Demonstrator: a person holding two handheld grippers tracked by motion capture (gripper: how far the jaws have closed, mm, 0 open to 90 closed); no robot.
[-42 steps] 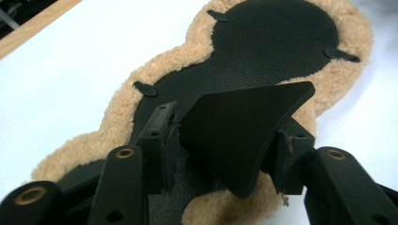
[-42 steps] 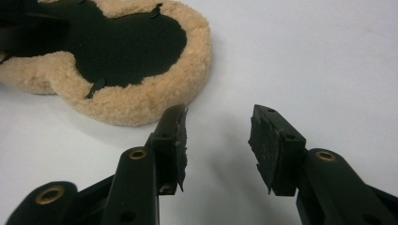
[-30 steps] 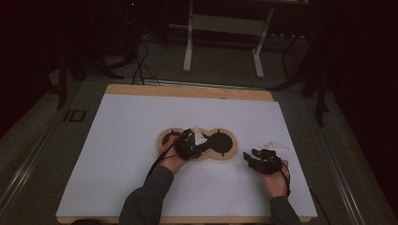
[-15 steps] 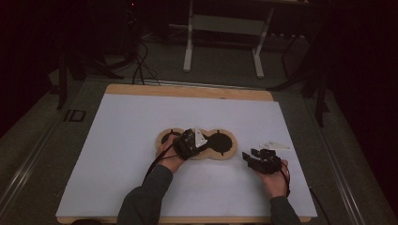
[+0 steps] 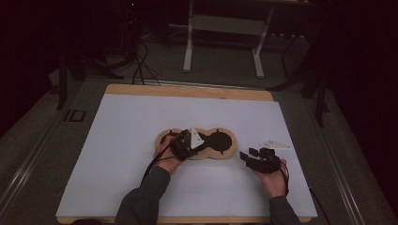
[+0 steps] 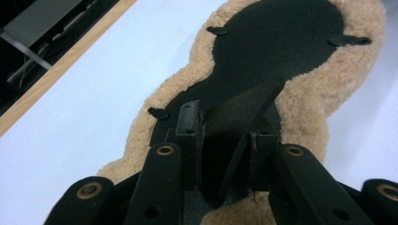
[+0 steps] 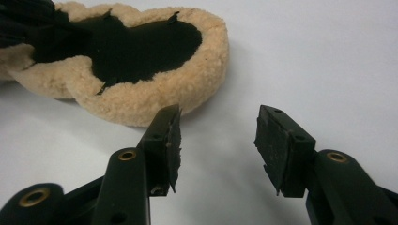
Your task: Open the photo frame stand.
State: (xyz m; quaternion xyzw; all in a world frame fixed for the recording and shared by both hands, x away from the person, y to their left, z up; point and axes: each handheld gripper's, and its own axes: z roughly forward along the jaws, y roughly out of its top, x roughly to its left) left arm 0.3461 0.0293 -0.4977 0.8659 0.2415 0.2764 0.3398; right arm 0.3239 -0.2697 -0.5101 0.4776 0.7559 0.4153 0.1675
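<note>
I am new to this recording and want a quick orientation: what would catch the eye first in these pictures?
First, the tan fleecy pad with a black, lobed inner surface, lying mid-table on the white table cover. The left gripper sits on it and has just been closing; its jaws pinch up a fold of the black lining. The right gripper rests to the pad's right with jaws apart and nothing between them, having just been opening.

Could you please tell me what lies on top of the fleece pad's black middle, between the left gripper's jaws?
A raised fold of black lining stands pinched in the left gripper; the fleece pad beneath it is hidden.
</note>
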